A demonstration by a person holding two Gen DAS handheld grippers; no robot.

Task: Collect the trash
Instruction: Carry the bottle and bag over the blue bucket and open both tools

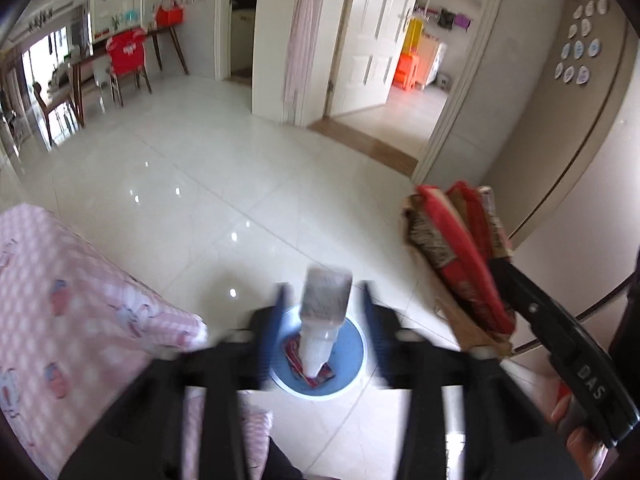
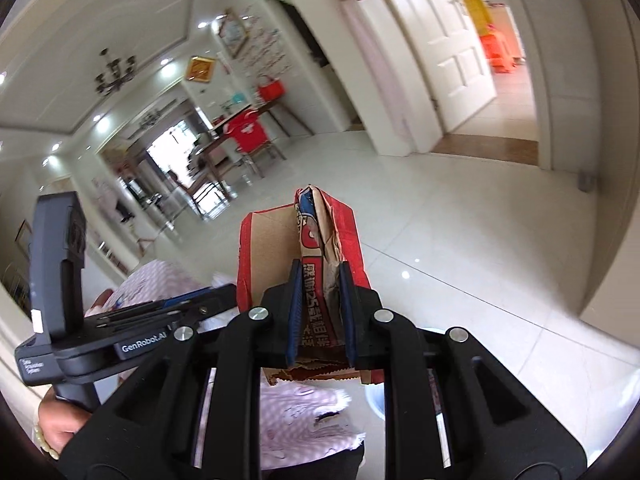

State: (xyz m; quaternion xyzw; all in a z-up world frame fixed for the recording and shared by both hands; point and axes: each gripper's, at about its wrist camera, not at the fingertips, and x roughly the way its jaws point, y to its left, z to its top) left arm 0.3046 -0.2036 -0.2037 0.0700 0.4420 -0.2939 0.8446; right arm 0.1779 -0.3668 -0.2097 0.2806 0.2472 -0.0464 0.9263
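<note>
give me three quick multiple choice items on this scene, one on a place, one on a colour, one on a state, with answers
1. Where is the small bottle?
A. on the pink cloth
B. between the left gripper's fingers, above the bin
C. on the far table

2. What colour is the bin's rim?
A. blue
B. green
C. yellow

3. How does the right gripper stand?
A. open and empty
B. shut on the red carton
C. resting on the floor

Answers: 1 B, the bottle hangs nozzle down over the bin, clear of both pads. 2 A, the round rim is blue. 3 B, both pads press the flattened carton.
</note>
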